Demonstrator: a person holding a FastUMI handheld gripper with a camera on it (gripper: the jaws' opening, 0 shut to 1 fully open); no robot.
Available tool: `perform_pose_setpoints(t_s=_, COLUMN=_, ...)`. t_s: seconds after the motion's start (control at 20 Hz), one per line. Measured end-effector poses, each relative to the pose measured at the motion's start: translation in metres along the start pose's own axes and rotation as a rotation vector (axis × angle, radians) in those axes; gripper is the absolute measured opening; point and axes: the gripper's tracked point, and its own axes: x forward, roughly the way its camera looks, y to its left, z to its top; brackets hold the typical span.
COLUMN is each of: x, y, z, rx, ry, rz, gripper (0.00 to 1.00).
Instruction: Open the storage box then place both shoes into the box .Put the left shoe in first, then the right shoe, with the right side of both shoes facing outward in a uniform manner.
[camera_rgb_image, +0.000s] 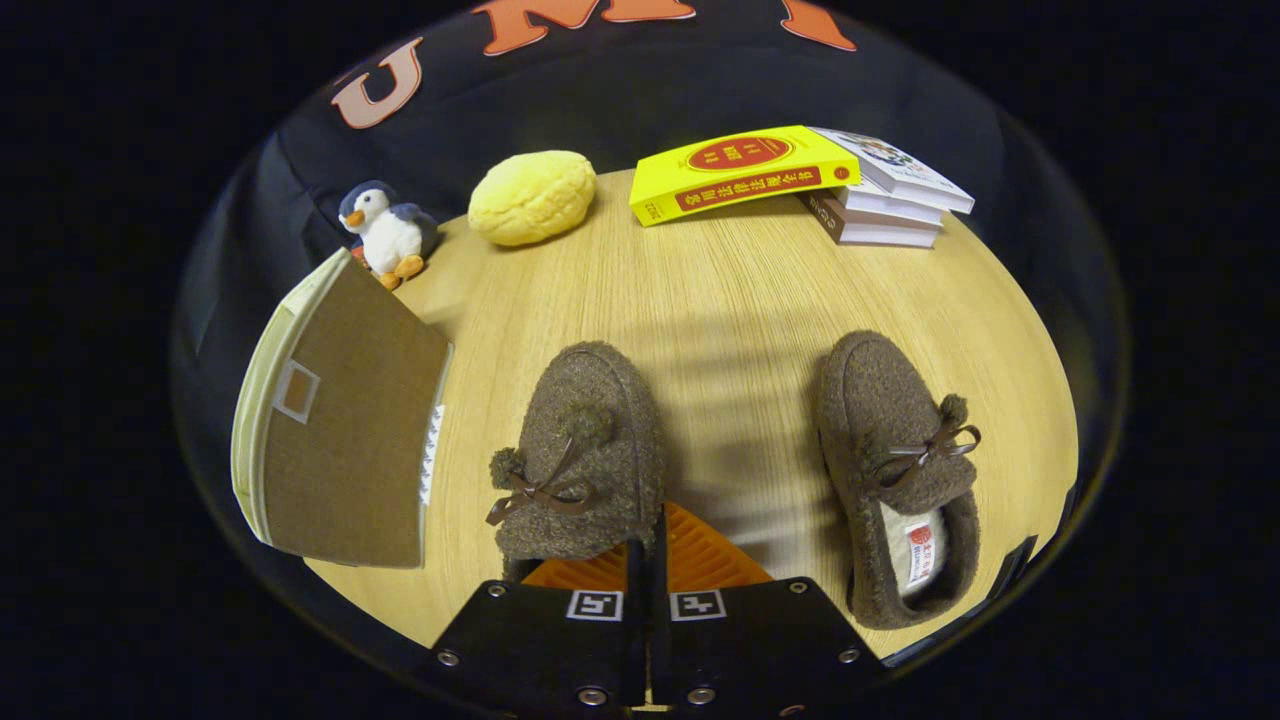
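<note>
Two brown fuzzy slippers with bows lie on the wooden table, toes pointing away. The left-hand shoe is right at my fingers, its heel end hidden behind them. My gripper is shut, and its fingers seem to pinch the rim at the right of that shoe's heel. The right-hand shoe lies apart to the right of the fingers, its light lining showing. The storage box, brown-faced with pale sides, stands to the left of the held shoe with its flap closed.
Beyond the shoes, at the table's far side, sit a plush penguin, a yellow bun-shaped toy and a stack of books topped by a yellow one. Bare wood lies between the shoes and these items.
</note>
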Motion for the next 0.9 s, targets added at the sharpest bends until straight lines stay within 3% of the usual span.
perform_pose_setpoints(t_s=0.55, x=-0.114, y=0.113, z=0.069, rx=0.030, ry=-0.096, rz=0.116, gripper=0.03)
perform_pose_setpoints(t_s=0.9, x=-0.114, y=0.213, z=0.086, rx=-0.010, ry=-0.088, rz=0.188, gripper=0.03)
